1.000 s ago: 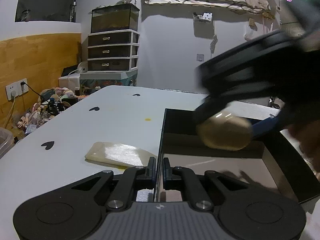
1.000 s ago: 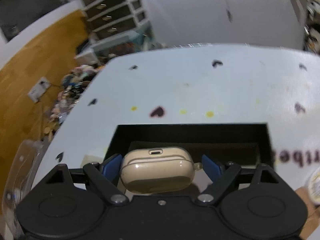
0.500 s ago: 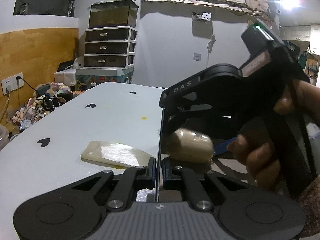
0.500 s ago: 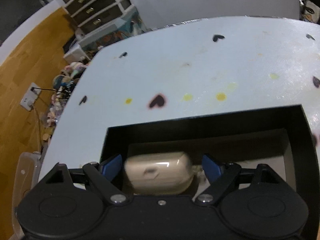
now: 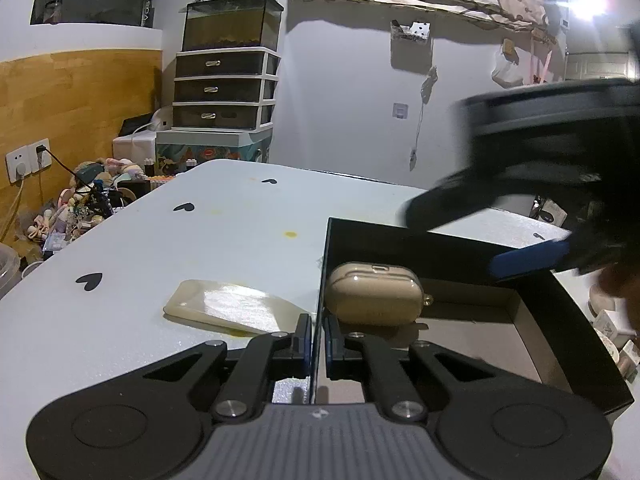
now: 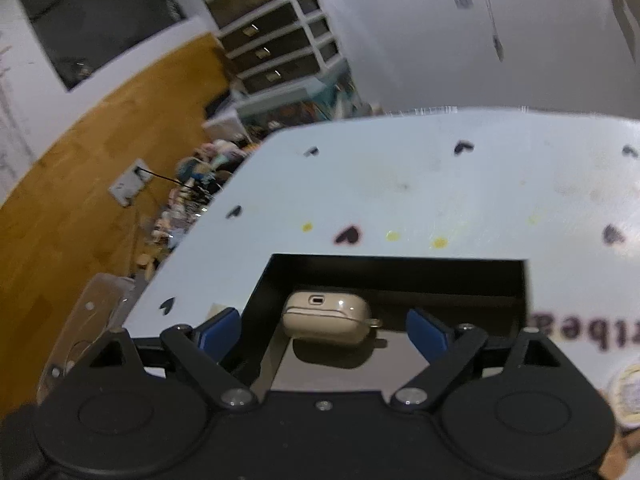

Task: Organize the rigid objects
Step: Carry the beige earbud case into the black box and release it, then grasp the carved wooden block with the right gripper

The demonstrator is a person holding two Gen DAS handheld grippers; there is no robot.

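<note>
A beige earbuds case (image 5: 374, 299) lies in the near left corner of an open black box (image 5: 568, 344) on the white table. It also shows in the right wrist view (image 6: 326, 314), free between the fingers. My right gripper (image 6: 324, 330) is open and empty above the box (image 6: 400, 266); its blue finger pad (image 5: 528, 259) shows in the left wrist view. My left gripper (image 5: 317, 336) is shut on the box's left wall. A flat translucent cream phone case (image 5: 234, 306) lies on the table just left of the box.
The white table (image 5: 192, 248) has black heart marks and yellow spots. A round tin (image 6: 628, 398) and printed lettering lie right of the box. A clear plastic tub (image 6: 84, 332) stands past the table's left edge. Drawers and clutter stand behind.
My right gripper carried the earbuds case down into the box, opened and let it go, then lifted back up and to the right. The left gripper has stayed on the box wall.
</note>
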